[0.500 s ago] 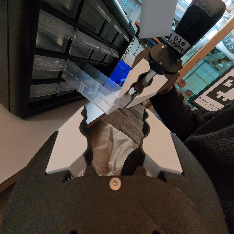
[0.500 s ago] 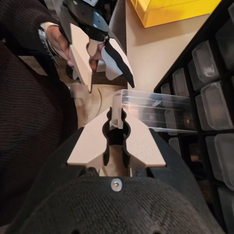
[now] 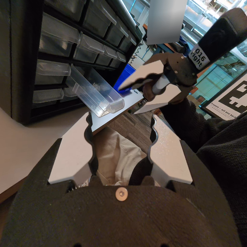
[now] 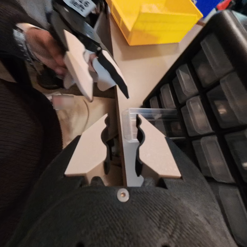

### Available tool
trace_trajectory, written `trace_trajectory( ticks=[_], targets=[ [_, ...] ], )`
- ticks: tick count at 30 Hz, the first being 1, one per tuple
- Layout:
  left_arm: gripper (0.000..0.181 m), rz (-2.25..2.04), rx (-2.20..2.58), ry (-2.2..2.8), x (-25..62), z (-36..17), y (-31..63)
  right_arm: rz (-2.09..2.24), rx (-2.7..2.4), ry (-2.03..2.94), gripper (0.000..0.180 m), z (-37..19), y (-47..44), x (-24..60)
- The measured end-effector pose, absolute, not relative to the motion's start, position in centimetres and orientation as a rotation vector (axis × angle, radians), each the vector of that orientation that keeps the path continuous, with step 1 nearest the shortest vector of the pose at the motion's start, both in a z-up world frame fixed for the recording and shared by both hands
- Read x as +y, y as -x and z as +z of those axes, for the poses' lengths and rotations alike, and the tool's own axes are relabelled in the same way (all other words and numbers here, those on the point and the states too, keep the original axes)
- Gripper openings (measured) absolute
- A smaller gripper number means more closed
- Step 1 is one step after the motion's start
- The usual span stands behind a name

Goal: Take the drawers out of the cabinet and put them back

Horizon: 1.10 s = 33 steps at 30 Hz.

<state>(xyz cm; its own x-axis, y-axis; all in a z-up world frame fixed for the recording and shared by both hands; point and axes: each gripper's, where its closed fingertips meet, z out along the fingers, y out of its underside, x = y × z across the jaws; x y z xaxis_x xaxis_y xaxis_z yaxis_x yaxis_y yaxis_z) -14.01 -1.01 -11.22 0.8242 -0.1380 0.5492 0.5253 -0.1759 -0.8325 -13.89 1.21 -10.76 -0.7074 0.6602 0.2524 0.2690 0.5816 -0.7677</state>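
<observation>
A clear plastic drawer sticks out of the black cabinet, tilted down, with its front lip resting on the table near the edge. Its rear end is still at a lower slot. My right gripper is open, and the drawer's front lies between and just past its fingertips. It also shows in the left wrist view, open just right of the drawer. My left gripper is open and empty, just in front of the drawer's front over the table edge. It shows above in the right wrist view.
The cabinet holds several closed clear drawers. A yellow bin stands on the beige table beyond it. A blue bin sits behind the cabinet. A person's dark sleeves and light trousers are close below the table edge.
My right gripper has opened and let go of the drawer's front lip. The drawer has dropped with its front onto the table. My left gripper stays open.
</observation>
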Motion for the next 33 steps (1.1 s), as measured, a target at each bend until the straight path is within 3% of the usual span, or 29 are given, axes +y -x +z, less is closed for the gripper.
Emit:
trace_trajectory(
  ticks=[3,9,15,21,31,33],
  targets=[
    [0.08,-0.544,-0.324,1.613,-1.4,-10.3,15.1,1.034,-2.322,0.713,0.019,-11.4,12.8,0.6],
    [0.074,-0.437,-0.398,1.568,-2.2,-9.7,17.6,1.077,-2.321,0.753,0.0,-14.3,12.9,0.6],
    [0.074,-0.44,-0.385,1.603,-1.9,-10.3,17.1,0.935,-2.244,0.765,0.001,-14.4,14.8,2.6],
    [0.074,-0.435,-0.372,1.627,-1.6,-10.8,16.8,0.786,-2.094,0.786,0.014,-14.1,18.0,5.5],
    [0.074,-0.436,-0.394,1.649,-1.2,-11.7,17.1,0.791,-2.099,0.824,0.058,-15.6,19.8,5.6],
    [0.074,-0.437,-0.403,1.647,-1.2,-11.8,17.3,0.81,-2.107,0.83,0.059,-15.5,19.3,5.3]
  ],
)
